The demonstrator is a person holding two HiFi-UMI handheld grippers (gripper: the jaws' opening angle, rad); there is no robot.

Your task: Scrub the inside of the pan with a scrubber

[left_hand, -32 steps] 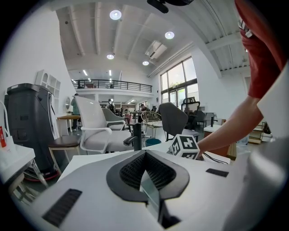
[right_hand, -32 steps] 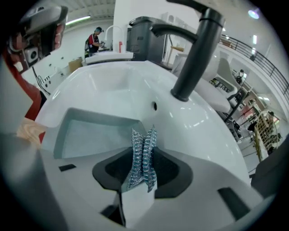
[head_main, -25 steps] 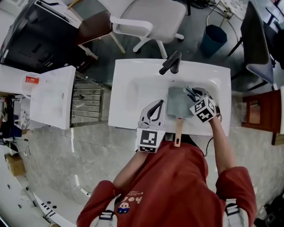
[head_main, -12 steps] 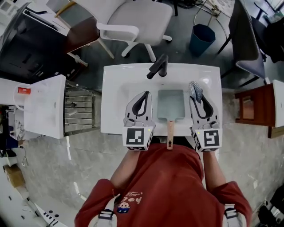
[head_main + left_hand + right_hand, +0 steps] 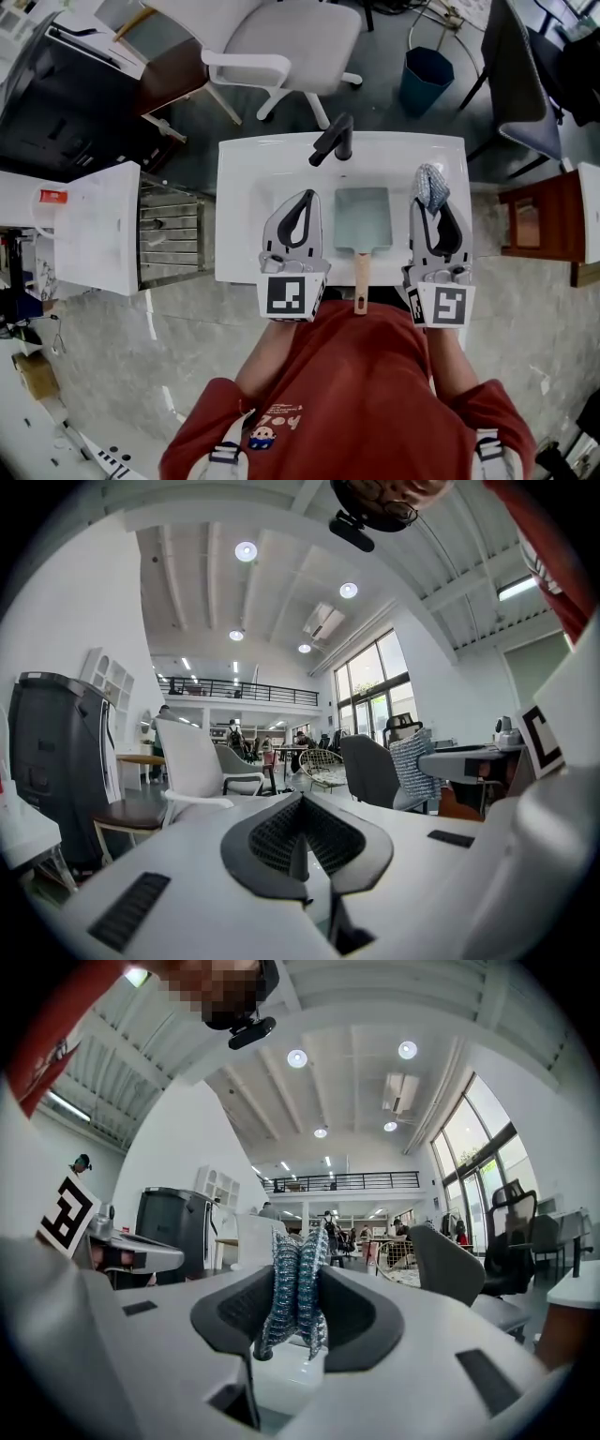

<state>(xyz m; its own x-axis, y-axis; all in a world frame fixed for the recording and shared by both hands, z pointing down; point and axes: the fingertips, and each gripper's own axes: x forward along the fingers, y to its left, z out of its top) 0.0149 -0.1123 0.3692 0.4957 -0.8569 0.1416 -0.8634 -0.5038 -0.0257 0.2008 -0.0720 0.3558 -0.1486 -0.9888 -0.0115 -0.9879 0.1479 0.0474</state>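
Red shirt nearest the camera; person stands at the front edge of the white sink (image 5: 244, 169), both tools level over it. Left hand-held gripper (image 5: 304, 201) sits left of the pan with its jaws pressed together on nothing, probably parked spare or ready to steady the pan. Wooden handle (image 5: 360, 277) overhangs the front edge between the two tools, within easy reach. Grey-green square pan (image 5: 362, 217) lies flat mid-basin, open side up, below the faucet (image 5: 334, 141). Right hand-held gripper (image 5: 430, 199) is right of the pan, over the basin's right side, pinching the metal mesh scrubber (image 5: 430, 186) at its tips. Scrubber is clear of the pan, not touching it, so scrubbing looks not under way at this moment. An office chair stands beyond the sink's far edge.
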